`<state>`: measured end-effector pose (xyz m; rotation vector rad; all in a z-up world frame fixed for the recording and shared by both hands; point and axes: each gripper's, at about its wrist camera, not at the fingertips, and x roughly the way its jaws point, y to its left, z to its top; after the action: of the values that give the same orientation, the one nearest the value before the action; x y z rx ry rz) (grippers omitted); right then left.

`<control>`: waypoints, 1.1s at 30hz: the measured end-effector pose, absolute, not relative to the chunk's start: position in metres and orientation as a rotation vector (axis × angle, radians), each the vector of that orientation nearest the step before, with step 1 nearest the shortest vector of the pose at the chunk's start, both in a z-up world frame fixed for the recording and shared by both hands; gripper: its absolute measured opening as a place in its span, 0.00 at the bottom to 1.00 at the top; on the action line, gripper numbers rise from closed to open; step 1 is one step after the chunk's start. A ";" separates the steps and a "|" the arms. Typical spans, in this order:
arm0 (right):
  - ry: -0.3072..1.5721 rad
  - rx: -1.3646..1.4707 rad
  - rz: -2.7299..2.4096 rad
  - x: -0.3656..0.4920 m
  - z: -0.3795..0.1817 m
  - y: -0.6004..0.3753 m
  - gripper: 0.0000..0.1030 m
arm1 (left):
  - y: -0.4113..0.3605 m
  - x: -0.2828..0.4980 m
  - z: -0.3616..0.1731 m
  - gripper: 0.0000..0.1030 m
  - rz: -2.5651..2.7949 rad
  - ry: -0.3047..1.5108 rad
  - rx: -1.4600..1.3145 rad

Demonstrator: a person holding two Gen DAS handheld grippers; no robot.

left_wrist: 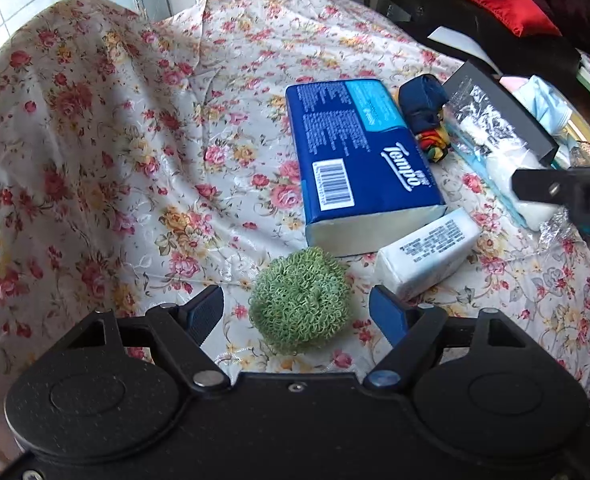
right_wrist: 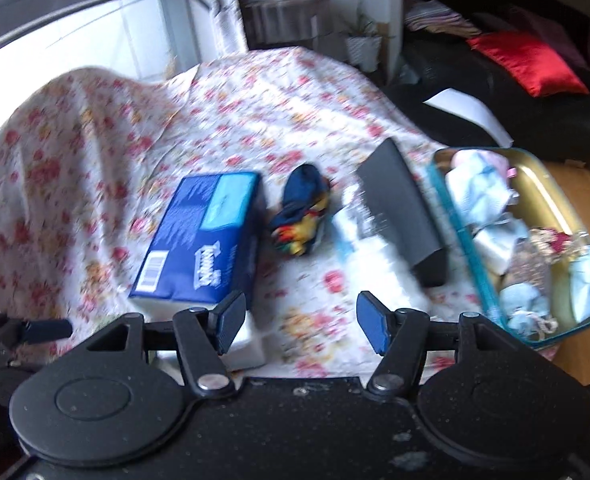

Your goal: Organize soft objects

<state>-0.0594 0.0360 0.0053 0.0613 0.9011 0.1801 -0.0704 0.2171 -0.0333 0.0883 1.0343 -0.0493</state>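
Observation:
My left gripper is open, its jaws on either side of a green loop scrubber lying on the floral cloth, not touching it. Beyond it lie a blue Tempo tissue pack, a small white tissue packet, a rolled blue and multicoloured sock and a clear bag of white cotton. My right gripper is open and empty above the cloth, with the Tempo pack, the sock and a tin tray of soft items ahead. The right wrist view is blurred.
A dark grey box lies between the cotton bag and the tin tray. The floral cloth rises in a hump at the far left. A dark sofa with a red cushion stands at the back right. The other gripper's finger shows at the right edge.

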 end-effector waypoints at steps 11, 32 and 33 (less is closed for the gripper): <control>1.001 0.073 0.325 -0.047 -0.011 0.060 0.74 | 0.217 -0.066 -0.053 0.74 -0.012 1.160 0.087; 1.145 -0.017 0.394 -0.022 -0.041 0.098 0.73 | 0.212 -0.070 -0.061 0.74 -0.027 1.199 0.128; 1.149 -0.013 0.396 -0.022 -0.041 0.098 0.72 | 0.211 -0.070 -0.060 0.74 -0.027 1.193 0.131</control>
<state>-0.0219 0.0982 -0.0405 -0.0130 1.1490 0.3961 -0.0702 0.2112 -0.0604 0.1306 1.1933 -0.0267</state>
